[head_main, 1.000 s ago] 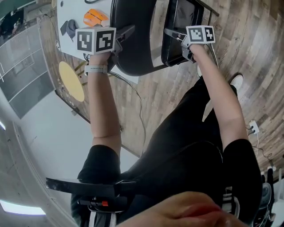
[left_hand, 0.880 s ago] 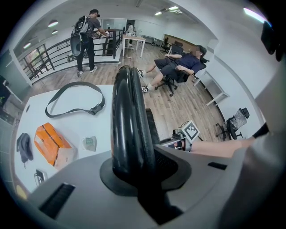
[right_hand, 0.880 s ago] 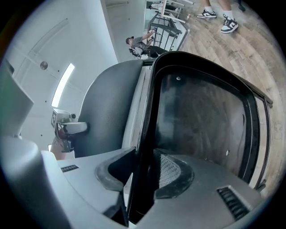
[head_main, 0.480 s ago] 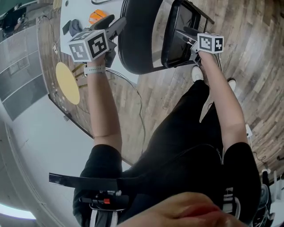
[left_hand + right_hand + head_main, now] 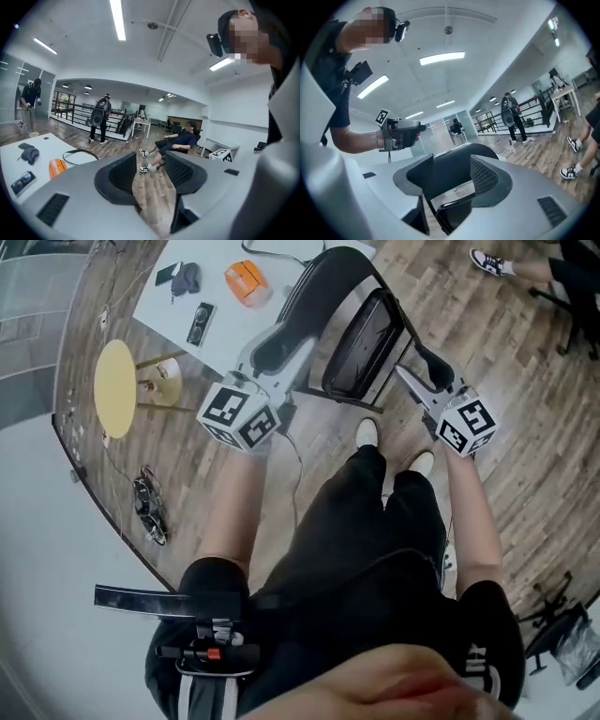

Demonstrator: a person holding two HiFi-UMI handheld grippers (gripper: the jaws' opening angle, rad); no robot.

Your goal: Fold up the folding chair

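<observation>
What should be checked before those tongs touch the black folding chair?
1. Left tongs empty: ok. The jaws are apart, with only floor between them.
2. Right tongs empty: ok. The jaws are apart; the chair shows beyond them and is not pinched.
3. Chair folded flat: cannot tell from these angles.
4. Chair stands with neither tongs on it: ok.
5. Shoes clear of the chair: not ok. They stand close to its base.
6. Chair clear of the white table behind it: cannot tell.
</observation>
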